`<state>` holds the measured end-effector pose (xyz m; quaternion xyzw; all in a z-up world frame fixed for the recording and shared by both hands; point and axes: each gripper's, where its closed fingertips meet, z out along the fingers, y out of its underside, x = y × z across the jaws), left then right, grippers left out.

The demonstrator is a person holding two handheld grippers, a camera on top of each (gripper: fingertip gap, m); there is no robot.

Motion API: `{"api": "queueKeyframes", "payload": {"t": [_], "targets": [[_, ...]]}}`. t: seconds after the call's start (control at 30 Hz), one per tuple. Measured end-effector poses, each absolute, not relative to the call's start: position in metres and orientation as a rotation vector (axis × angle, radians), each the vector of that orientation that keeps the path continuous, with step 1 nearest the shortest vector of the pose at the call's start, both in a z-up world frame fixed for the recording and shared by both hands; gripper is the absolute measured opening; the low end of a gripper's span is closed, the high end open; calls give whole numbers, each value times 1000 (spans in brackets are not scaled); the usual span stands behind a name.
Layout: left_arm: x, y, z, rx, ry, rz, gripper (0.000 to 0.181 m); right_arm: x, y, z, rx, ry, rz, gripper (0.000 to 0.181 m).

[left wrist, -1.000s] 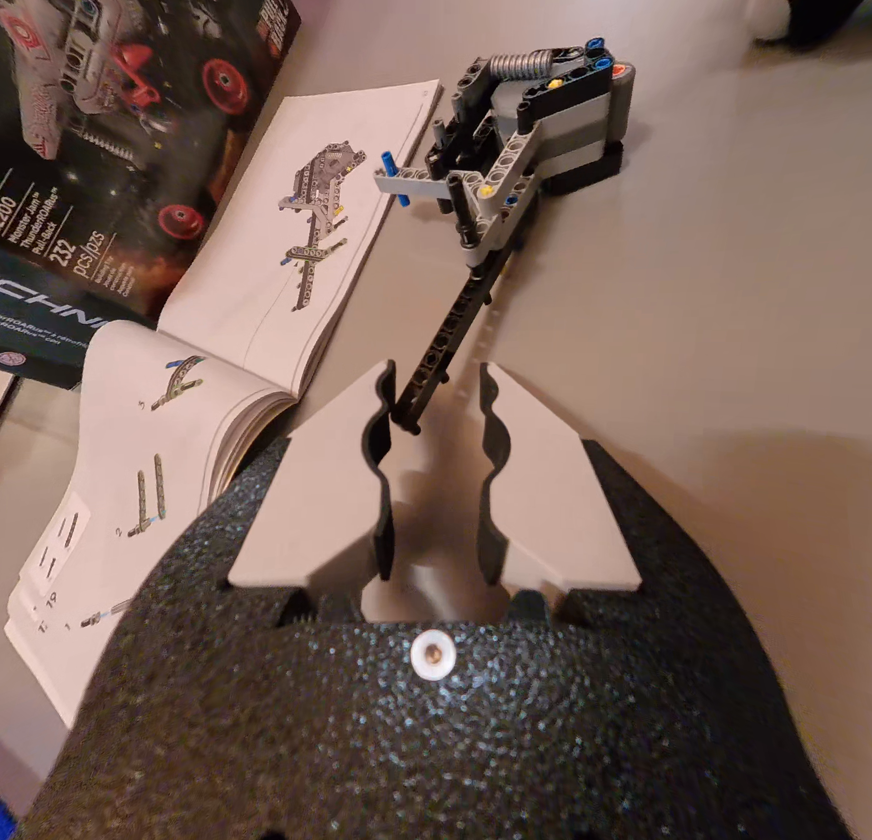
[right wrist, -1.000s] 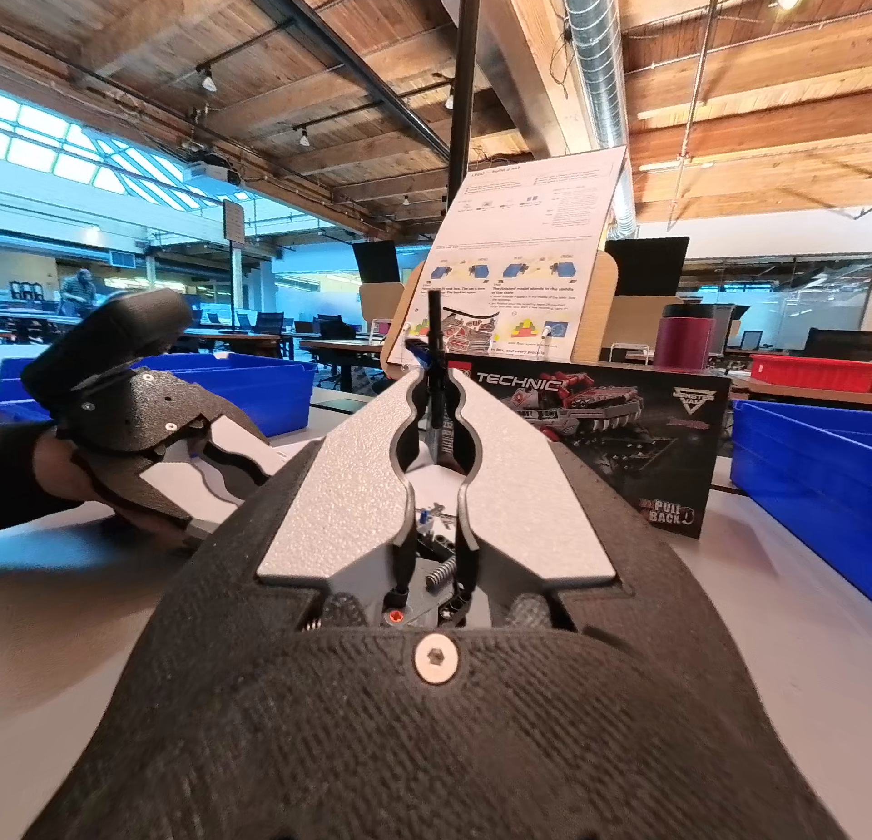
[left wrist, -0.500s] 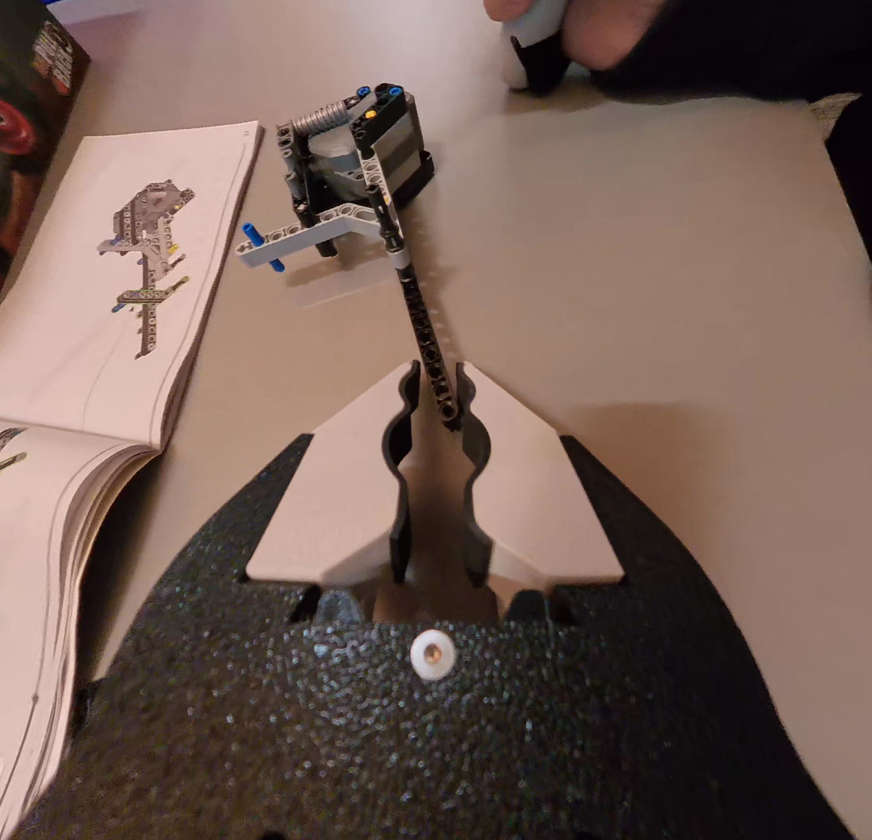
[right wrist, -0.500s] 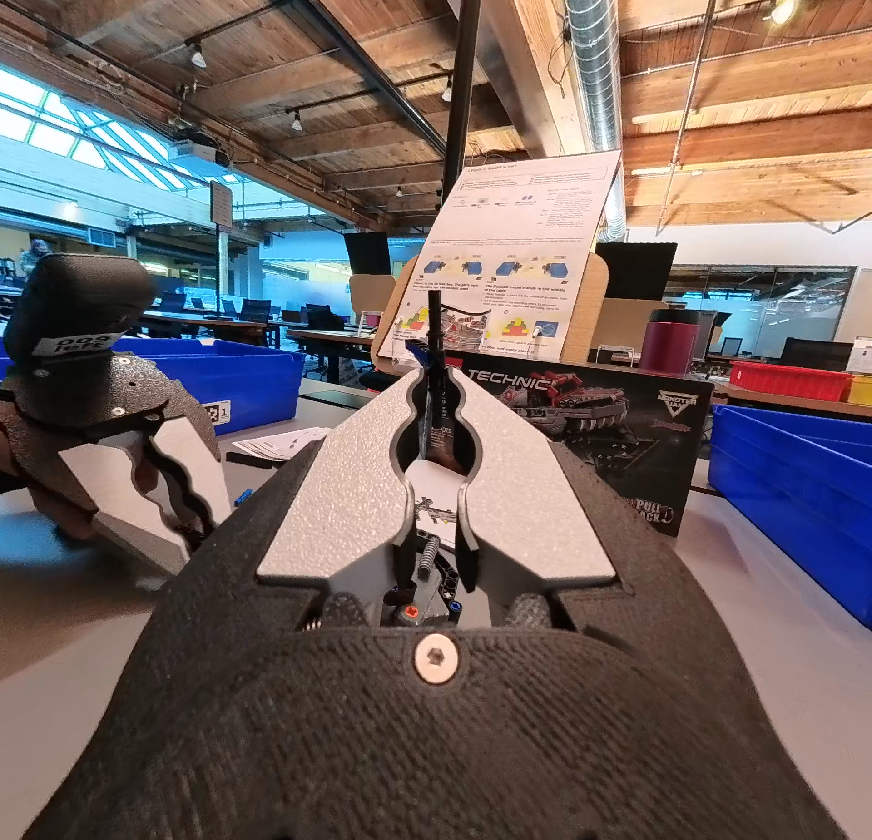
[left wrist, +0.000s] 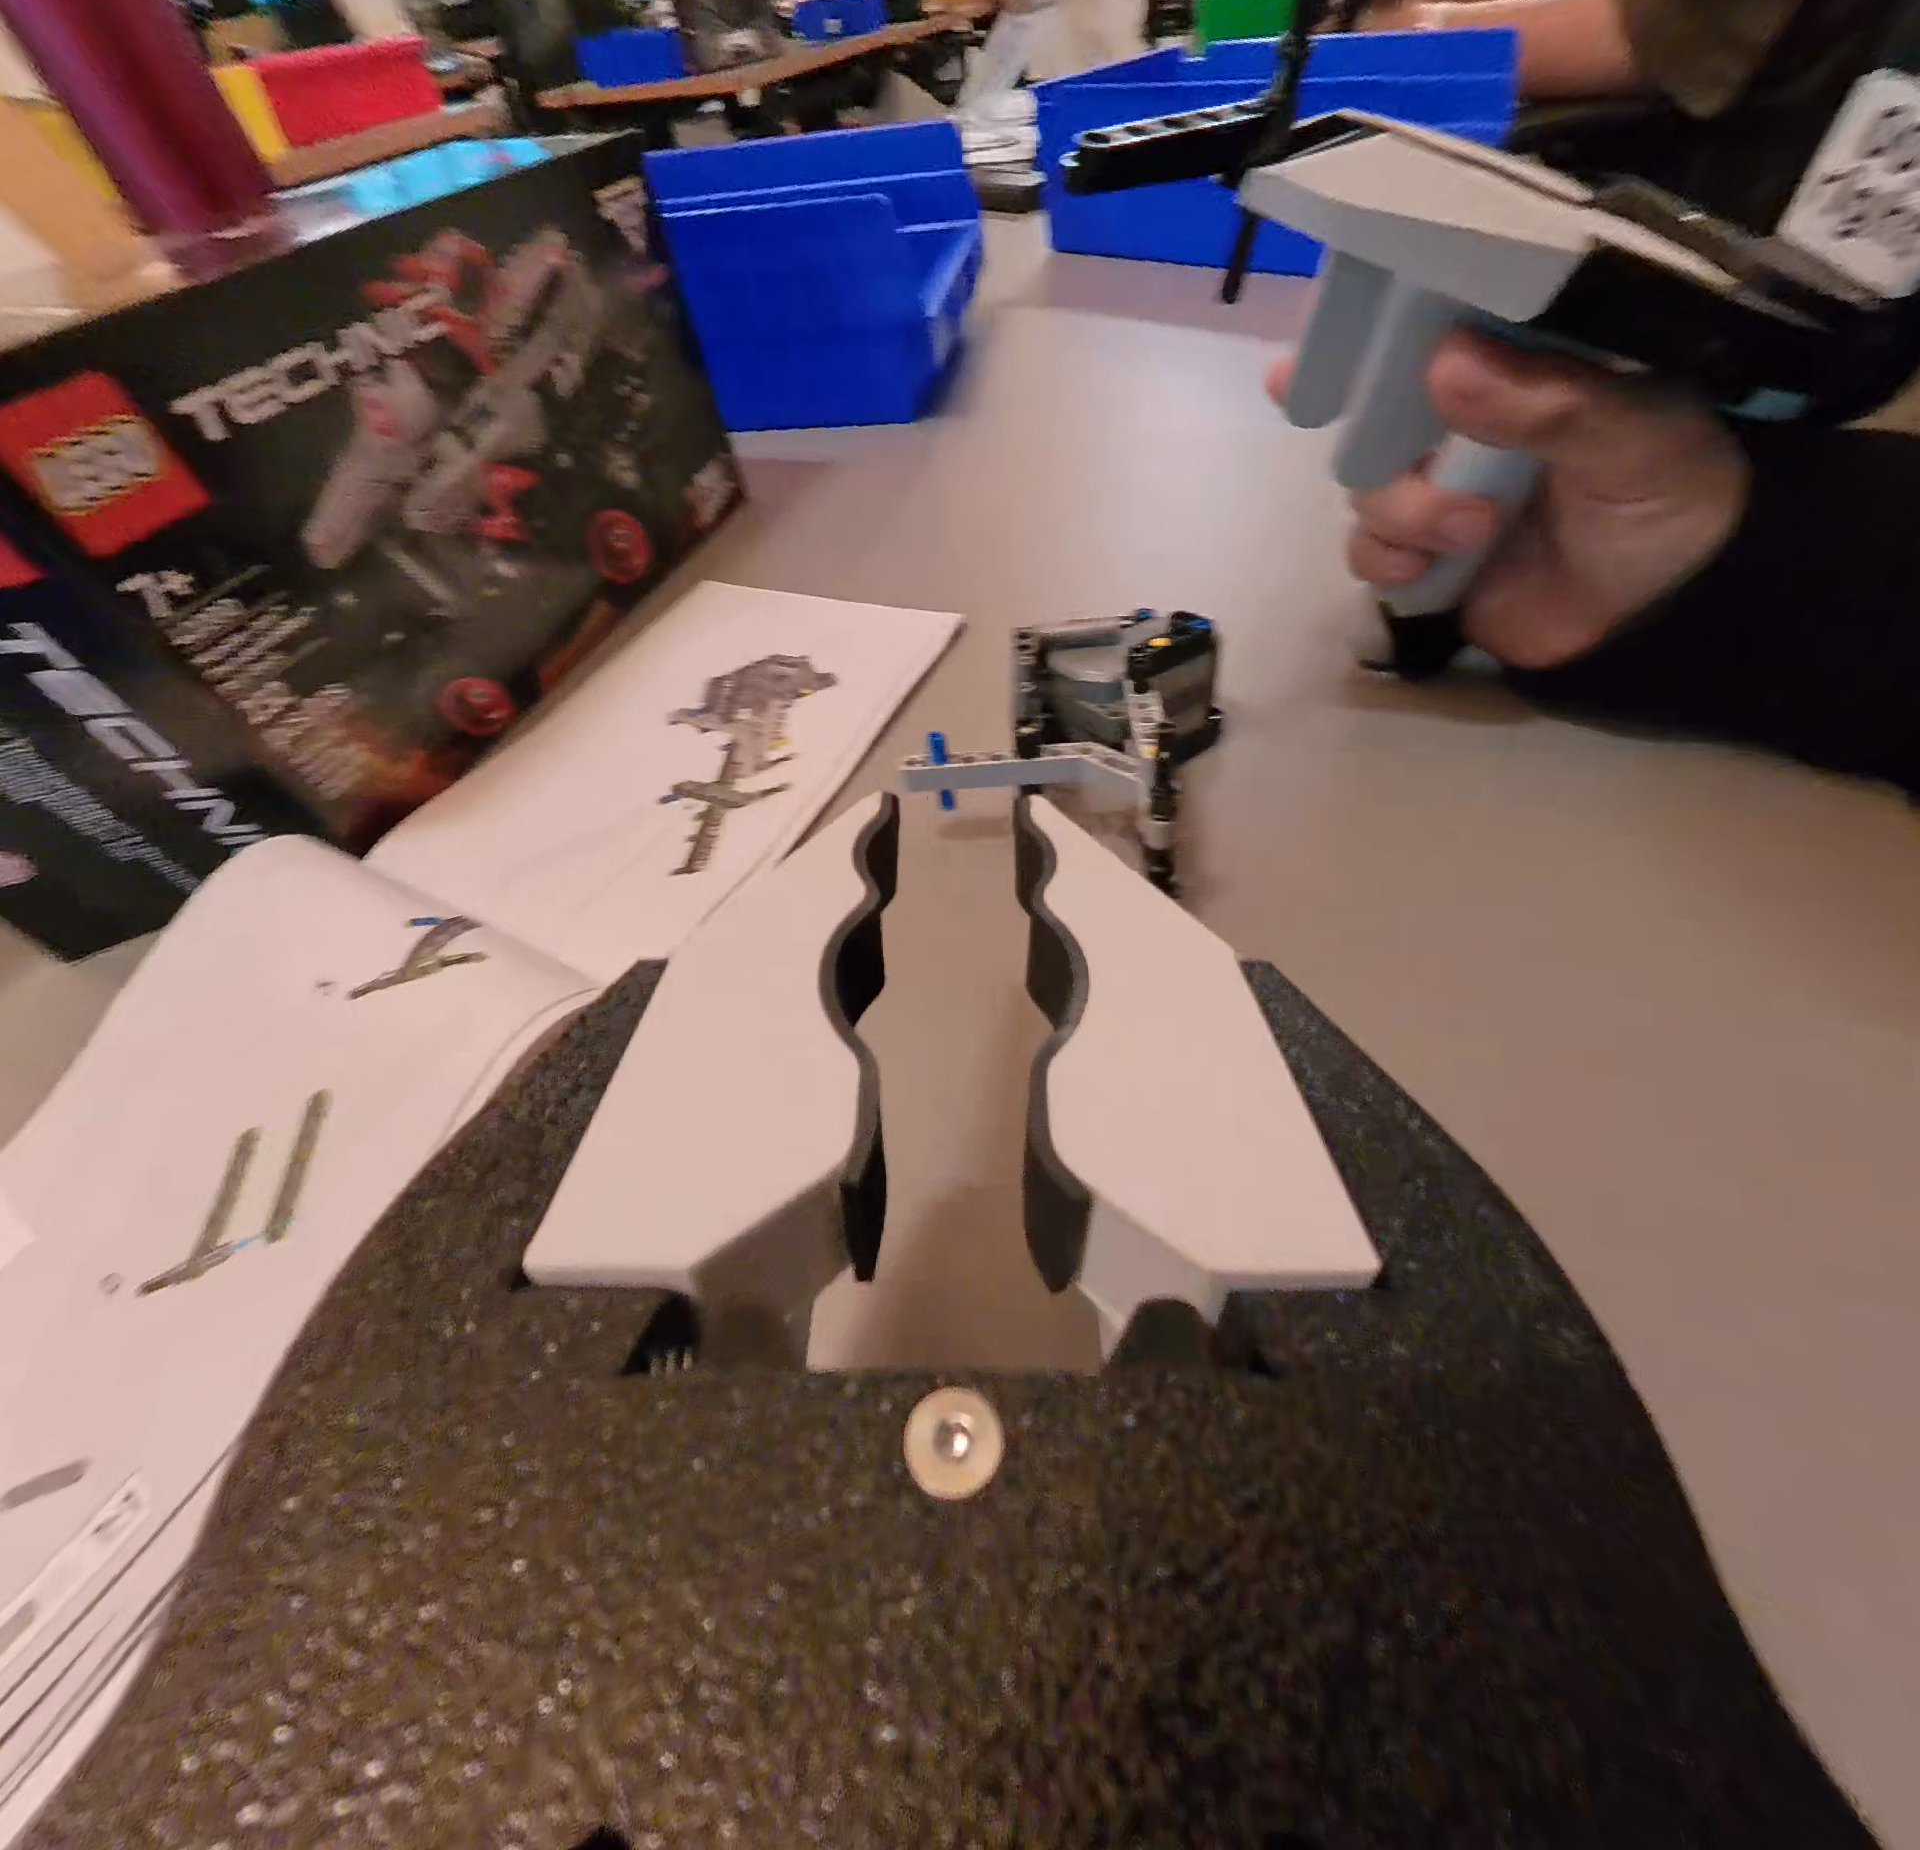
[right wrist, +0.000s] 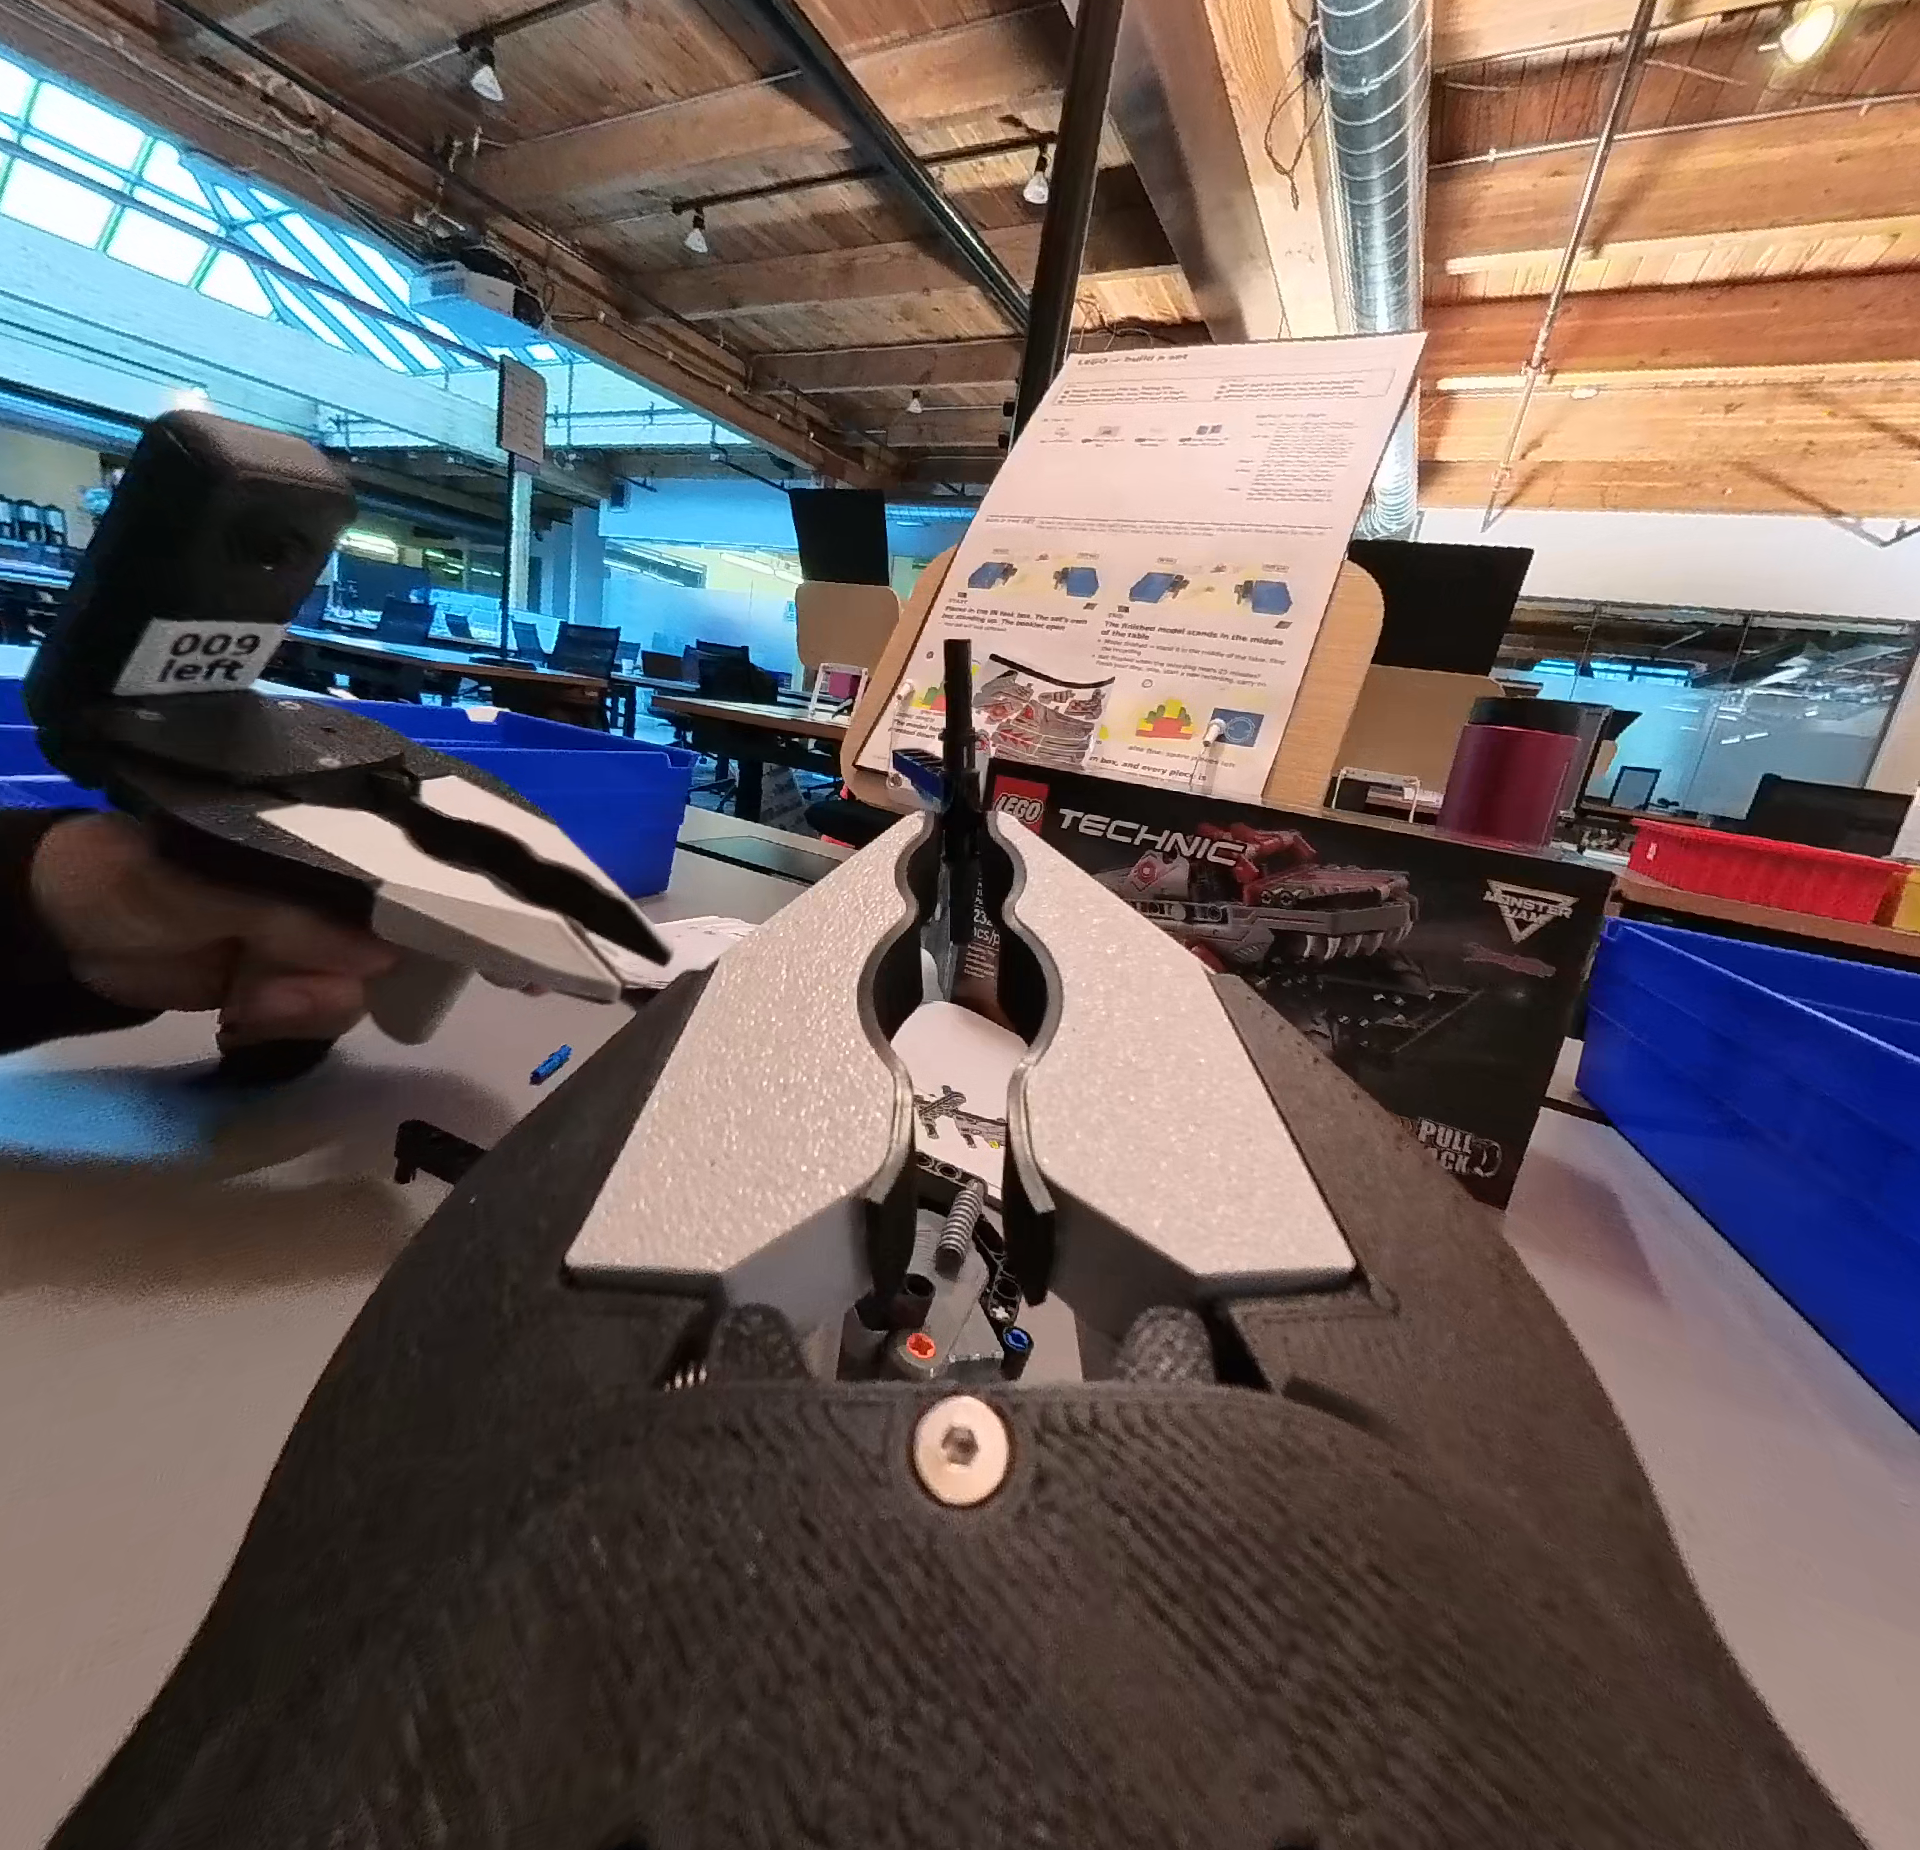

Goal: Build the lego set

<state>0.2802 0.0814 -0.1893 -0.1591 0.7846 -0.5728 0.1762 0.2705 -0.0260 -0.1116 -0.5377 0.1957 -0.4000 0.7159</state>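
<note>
Lego parts sit across the grey surface (left wrist: 1455, 1021). From the left: the set's dark box (left wrist: 343, 553) stands behind an open instruction booklet (left wrist: 582, 834); the left tool (left wrist: 951, 834) hovers with its jaws apart and nothing between them; just past its tips stands the half-built grey and black model (left wrist: 1117, 704). At right, the right tool (right wrist: 961, 829) clamps a thin black rod (right wrist: 956, 720) pointing upward.
</note>
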Motion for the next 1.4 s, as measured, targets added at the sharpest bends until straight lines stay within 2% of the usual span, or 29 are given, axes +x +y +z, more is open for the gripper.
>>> {"api": "queueKeyframes", "payload": {"t": [0.23,0.6,1.2,1.3,1.4], "targets": [[310,99,-185,-629,2031,-1493,10,269,-22,-113,-1207,413,-883,5],[321,112,-181,-507,1915,-1205,3,267,-17,-114,-1226,388,-891,4],[321,115,-171,-572,1894,-1288,3,269,-12,-117,-1261,386,-885,5],[315,108,-170,-631,1943,-1428,7,269,-9,-119,-1279,383,-891,5],[298,91,-168,-664,2049,-1661,20,270,-4,-124,-1333,383,-910,4]]}}
